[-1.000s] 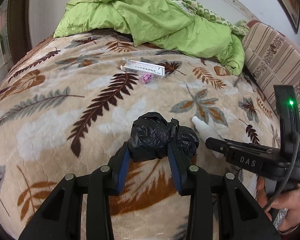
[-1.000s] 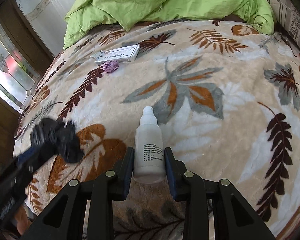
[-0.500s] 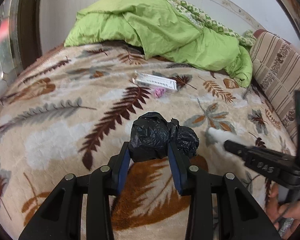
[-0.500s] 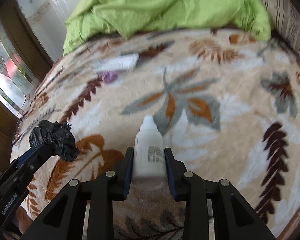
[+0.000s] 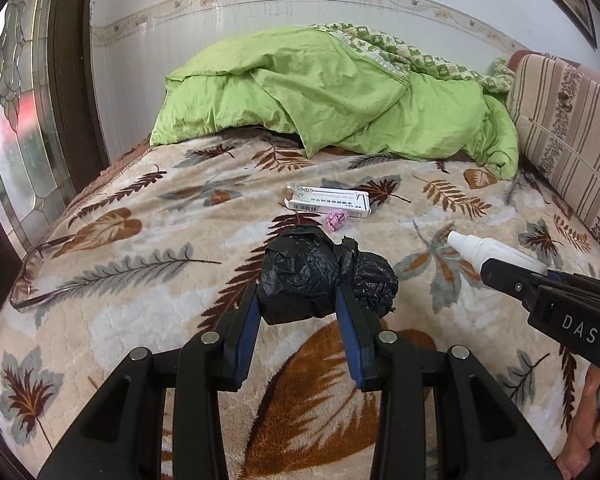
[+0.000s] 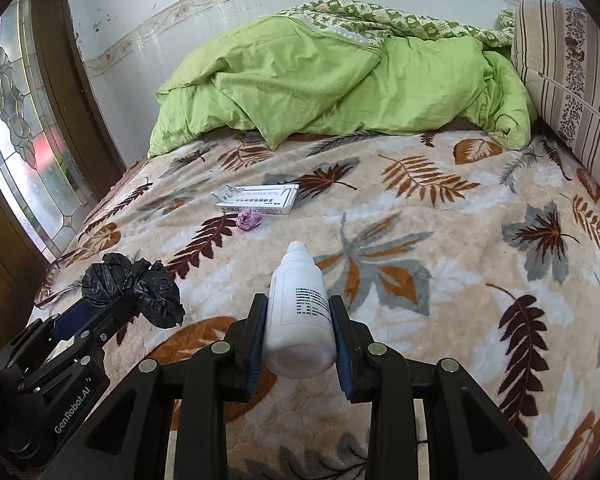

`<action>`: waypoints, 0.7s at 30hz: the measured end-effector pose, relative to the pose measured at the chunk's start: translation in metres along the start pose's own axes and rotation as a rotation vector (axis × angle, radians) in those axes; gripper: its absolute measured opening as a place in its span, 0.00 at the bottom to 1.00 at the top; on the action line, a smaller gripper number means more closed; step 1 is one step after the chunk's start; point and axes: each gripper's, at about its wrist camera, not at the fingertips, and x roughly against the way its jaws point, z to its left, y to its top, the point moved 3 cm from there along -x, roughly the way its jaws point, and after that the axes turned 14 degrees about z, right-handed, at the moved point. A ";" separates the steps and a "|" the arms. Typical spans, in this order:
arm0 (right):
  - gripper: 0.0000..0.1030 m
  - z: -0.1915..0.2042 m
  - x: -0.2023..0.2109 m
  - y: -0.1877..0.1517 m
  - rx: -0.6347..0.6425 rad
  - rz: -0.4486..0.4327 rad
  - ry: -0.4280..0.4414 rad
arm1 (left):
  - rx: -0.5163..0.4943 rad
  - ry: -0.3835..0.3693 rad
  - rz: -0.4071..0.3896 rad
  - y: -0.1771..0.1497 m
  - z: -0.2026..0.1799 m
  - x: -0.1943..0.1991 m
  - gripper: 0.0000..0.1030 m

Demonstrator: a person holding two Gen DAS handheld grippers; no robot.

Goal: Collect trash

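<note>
- The left gripper [image 5: 296,312] is clamped on a crumpled black plastic bag [image 5: 300,276]; the wad fills the gap between its blue pads and bulges out past the right-hand finger.
- The right gripper [image 6: 300,324] is clamped on a small white plastic bottle [image 6: 298,304], lying along the fingers with its cap pointing away from the tongs and its flat base toward the camera.
- Both loads hang clear above the leaf-patterned blanket [image 6: 440,248].
- Seen from the right gripper, the left one sits low to its left, the bag bunched at its tip.
- Well ahead of both tongs a white carton [image 5: 328,201] lies flat on the blanket, with a small crumpled purple wrapper [image 5: 336,220] just beside its near edge.
- Beyond these, a rumpled green duvet [image 5: 332,92] is heaped at the far end.
- A striped cushion [image 5: 568,120] stands to the right.
</note>
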 end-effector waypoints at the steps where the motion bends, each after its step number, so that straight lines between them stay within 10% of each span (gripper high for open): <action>1: 0.31 0.000 0.000 -0.001 -0.002 0.000 0.002 | -0.002 0.005 -0.004 0.000 0.000 0.000 0.35; 21: 0.31 0.002 0.000 0.000 0.000 -0.009 0.010 | 0.060 0.044 -0.027 0.003 0.015 0.005 0.35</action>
